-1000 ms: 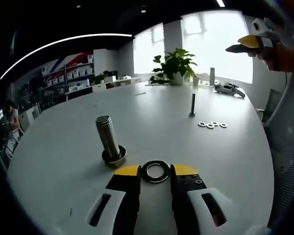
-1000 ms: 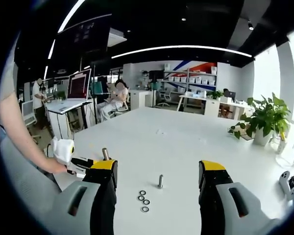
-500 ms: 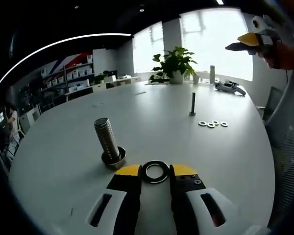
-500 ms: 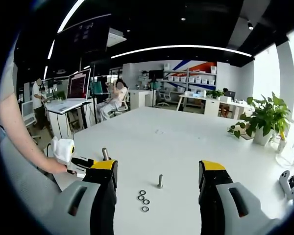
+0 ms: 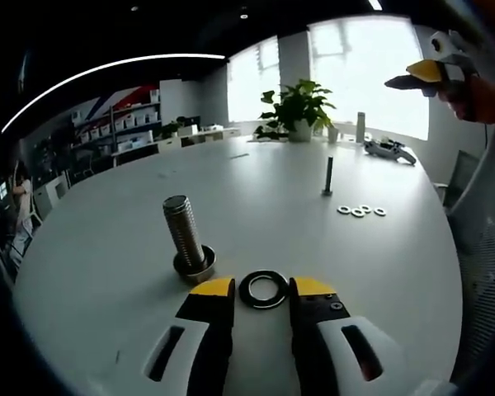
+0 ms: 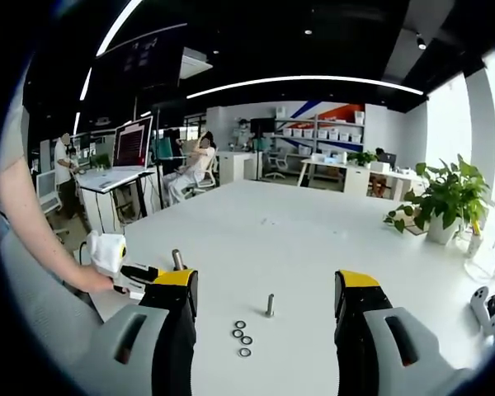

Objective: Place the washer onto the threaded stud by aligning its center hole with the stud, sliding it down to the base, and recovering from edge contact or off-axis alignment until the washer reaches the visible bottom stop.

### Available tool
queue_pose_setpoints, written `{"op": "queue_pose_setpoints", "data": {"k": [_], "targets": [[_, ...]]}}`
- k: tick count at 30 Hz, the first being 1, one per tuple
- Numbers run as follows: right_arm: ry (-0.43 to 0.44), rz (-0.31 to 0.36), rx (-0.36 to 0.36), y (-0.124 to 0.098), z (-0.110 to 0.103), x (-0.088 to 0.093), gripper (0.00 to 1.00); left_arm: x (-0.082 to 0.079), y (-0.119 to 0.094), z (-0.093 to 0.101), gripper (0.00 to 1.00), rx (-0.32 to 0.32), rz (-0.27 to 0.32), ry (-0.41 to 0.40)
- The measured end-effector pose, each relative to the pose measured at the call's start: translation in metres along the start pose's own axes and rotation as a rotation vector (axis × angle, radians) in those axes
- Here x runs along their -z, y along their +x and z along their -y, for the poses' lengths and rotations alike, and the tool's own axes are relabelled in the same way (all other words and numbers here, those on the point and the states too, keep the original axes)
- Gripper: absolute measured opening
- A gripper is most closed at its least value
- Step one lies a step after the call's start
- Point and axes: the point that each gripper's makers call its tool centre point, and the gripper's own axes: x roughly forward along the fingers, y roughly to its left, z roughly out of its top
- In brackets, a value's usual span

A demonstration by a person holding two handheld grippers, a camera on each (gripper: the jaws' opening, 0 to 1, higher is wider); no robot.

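- In the left gripper view, our left gripper [image 5: 262, 290] pinches the washer [image 5: 263, 289] by its rim, held flat just right of the threaded stud [image 5: 186, 234] on the white table [image 5: 264, 190]. We judge it needs lifting above the stud top, its hole centred, and kept level while lowering.
- In the right gripper view, our right gripper [image 6: 266, 289] hangs wide and empty, far from the stud, above spare washers [image 6: 242, 336] and a thin bolt [image 6: 270, 304].

Opposed views, shared table [image 5: 256, 177]
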Motion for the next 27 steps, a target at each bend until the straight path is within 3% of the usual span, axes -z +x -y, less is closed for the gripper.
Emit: {"op": "queue_pose_setpoints", "data": {"k": [11,20,22,23,24,25,27], "targets": [[0.000,-0.003,-0.001,0.0000,-0.0002,0.0007,0.69,-0.0016,-0.0001,0.0017,0.22,-0.004,0.028,0.007],[0.003,0.000,-0.002,0.0002,0.0001,0.0004,0.69,-0.0025,-0.0001,0.0016,0.22,-0.012,0.003,0.007],[0.003,-0.001,-0.002,0.0003,0.0001,0.0005,0.69,-0.0046,-0.0013,0.0032,0.18,-0.010,0.003,0.021],[0.002,0.000,-0.002,0.0003,0.0000,0.0003,0.69,-0.0039,-0.0019,0.0070,0.02,0.017,-0.013,0.029],[0.004,0.001,-0.004,0.0004,-0.0003,0.0001,0.69,0.0037,-0.0028,0.0079,0.02,0.026,-0.064,0.035],[0.004,-0.001,-0.004,0.0005,-0.0005,0.0004,0.69,0.0006,0.0024,0.0065,0.08,0.012,-0.031,0.030],[0.003,0.000,-0.004,0.0006,-0.0006,-0.0001,0.69,0.0035,0.0047,0.0059,0.10,0.009,-0.038,0.027]]}}
